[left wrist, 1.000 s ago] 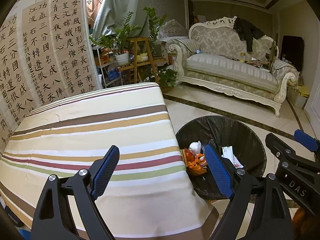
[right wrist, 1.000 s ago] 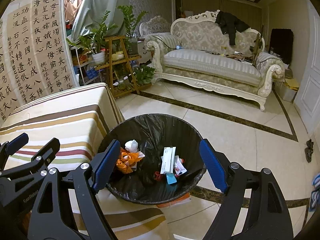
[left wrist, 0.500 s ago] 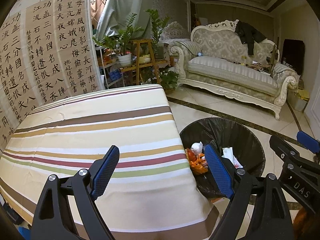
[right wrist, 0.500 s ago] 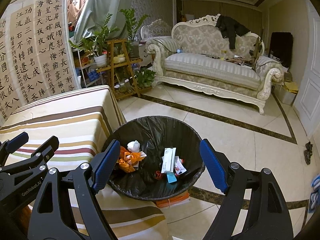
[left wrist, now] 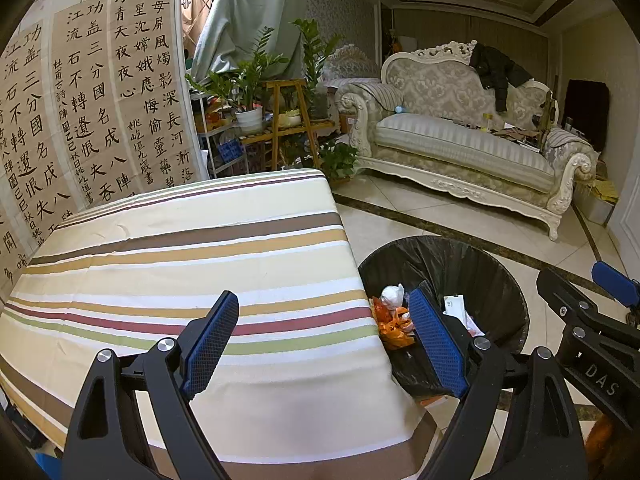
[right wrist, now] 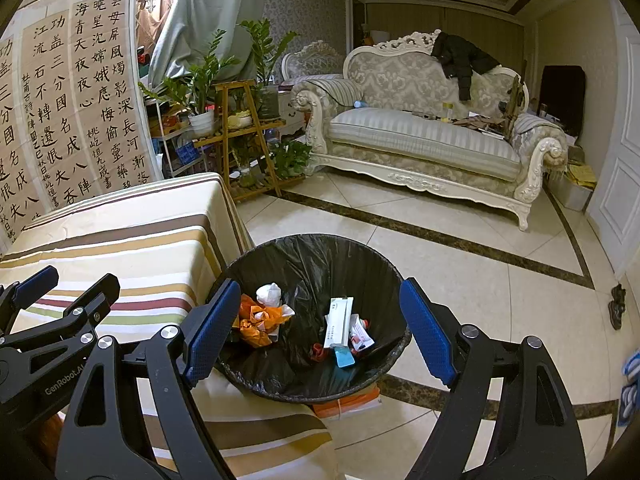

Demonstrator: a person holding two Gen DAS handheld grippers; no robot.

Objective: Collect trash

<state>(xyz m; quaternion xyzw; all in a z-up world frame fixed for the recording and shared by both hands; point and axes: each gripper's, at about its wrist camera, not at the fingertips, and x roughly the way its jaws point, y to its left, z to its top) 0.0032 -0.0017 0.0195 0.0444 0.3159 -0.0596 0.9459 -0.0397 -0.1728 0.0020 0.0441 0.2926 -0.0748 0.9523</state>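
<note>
A round bin with a black liner (right wrist: 352, 256) stands on the floor beside the striped table (right wrist: 132, 240). Inside lie an orange wrapper (right wrist: 260, 320), a white crumpled tissue (right wrist: 269, 294), a white flat box (right wrist: 338, 320) and small scraps. My right gripper (right wrist: 320, 330) is open and empty, held above the bin. My left gripper (left wrist: 324, 340) is open and empty over the table's near right part (left wrist: 200, 248), next to the bin (left wrist: 460, 260). The orange wrapper (left wrist: 394, 322) and tissue (left wrist: 391, 294) show there too.
The striped tablecloth shows no objects on it. A cream sofa (right wrist: 420, 136) stands at the back with a dark jacket on it. A wooden plant stand (right wrist: 244, 136) with potted plants is behind the table. Calligraphy sheets (left wrist: 92, 100) hang at left. Tiled floor lies to the right.
Both grippers have drifted slightly up and back, so the bin and table sit a little lower and farther in view. Both stay open and empty.
</note>
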